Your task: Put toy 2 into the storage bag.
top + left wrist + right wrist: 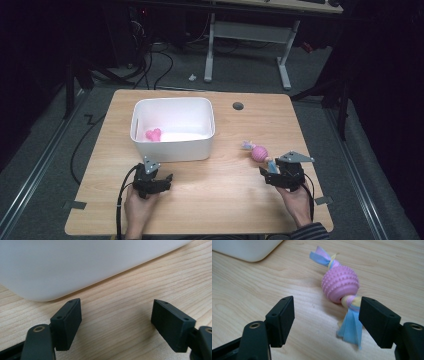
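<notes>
Toy (340, 287), pink studded ball on knotted fabric strip, lies on worktop (220, 195) just ahead of right claw (273, 174), long axis slanting away toward white bin (172, 150). Right claw spread, blue tail by one jaw, nothing pinched. Left claw (116, 320) spread, empty, beside bin.

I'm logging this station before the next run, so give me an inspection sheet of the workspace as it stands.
Surface: light wooden table, round grommet hole near its far edge.
Job's things: pink knobbly rubber ball toy with blue and yellow cloth tails lying on the table; white plastic bin holding a small pink toy.
Clutter: nothing seen.
Grippers: left gripper open beside the bin; right gripper open, one cloth tail by its jaw.
Cables: black cable trailing from the left gripper; more on the floor.
Surroundings: grey carpet, white-legged desk behind.
</notes>
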Available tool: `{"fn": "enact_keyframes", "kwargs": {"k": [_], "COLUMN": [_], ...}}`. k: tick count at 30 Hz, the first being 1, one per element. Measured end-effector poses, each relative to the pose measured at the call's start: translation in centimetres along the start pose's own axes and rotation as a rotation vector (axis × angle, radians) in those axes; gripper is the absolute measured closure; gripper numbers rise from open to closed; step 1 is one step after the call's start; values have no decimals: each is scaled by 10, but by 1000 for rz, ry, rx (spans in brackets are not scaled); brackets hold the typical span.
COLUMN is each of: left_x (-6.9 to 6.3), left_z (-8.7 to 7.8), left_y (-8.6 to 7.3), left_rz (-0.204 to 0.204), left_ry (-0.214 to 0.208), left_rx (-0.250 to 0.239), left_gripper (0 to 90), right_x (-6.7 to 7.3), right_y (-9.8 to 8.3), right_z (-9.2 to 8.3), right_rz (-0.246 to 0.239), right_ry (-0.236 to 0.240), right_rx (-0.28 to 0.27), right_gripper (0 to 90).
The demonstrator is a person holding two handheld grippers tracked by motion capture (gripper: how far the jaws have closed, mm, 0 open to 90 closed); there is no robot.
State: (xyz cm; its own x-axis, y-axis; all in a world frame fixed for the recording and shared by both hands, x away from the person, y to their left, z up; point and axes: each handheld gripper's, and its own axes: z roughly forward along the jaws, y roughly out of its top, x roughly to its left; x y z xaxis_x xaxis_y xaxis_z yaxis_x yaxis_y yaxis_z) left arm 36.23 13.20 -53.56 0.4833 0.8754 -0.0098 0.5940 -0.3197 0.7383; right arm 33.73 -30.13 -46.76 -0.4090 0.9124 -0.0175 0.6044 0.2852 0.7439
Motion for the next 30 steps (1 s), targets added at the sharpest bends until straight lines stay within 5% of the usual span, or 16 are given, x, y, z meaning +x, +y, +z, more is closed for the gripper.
{"fn": "enact_keyframes", "kwargs": {"k": [10, 20, 30], "left_x": [0, 0, 0], "left_z": [0, 0, 0], "left_y": [0, 0, 0], "left_rz": [0, -1, -1], "left_ry": [0, -1, -2], "left_rx": [0, 0, 0], "left_gripper": [248, 248, 247], "right_x": [-9, -23, -22], "right_y": [31, 59, 65], "right_z": [9, 29, 57], "right_rz": [-13, -26, -60], "right_ry": [7, 36, 27], "right_rx": [52, 183, 295], "right_gripper": [306, 295, 245]}}
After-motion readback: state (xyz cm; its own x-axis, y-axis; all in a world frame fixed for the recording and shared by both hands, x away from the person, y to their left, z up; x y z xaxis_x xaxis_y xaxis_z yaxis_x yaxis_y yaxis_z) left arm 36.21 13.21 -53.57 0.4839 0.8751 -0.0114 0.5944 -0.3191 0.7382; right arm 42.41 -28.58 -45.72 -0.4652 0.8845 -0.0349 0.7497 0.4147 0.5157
